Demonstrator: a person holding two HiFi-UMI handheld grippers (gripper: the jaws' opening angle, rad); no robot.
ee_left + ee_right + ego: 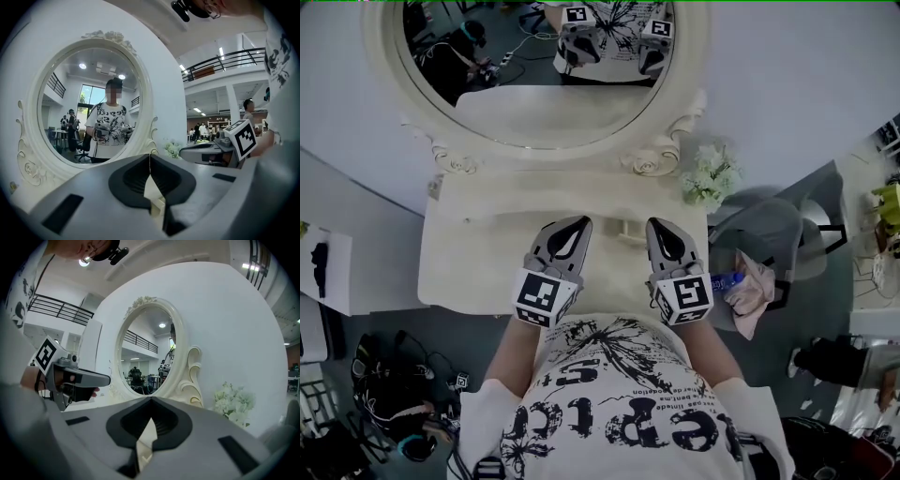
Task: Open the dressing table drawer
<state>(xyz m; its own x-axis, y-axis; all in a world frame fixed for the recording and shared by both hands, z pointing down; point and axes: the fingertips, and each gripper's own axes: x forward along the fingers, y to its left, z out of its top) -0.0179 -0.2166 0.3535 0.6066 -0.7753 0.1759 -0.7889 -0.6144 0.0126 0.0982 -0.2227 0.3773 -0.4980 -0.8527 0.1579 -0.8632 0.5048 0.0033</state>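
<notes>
I hold the left gripper point(580, 222) and right gripper point(655, 225) over the table point(469, 267), jaws clenched on nothing. What looks like a drawer handle point(628, 230) sits just beside the right jaws, and I can't judge the stage.

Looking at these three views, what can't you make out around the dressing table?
Drawer front and handle: head view shows only the top of the cream dressing table; the person's printed shirt overlaps its front edge.
Tabletop in the gripper views: mostly behind the grey left tool and right tool.
Cream-framed oval mirror: top cut by head view's edge.
</notes>
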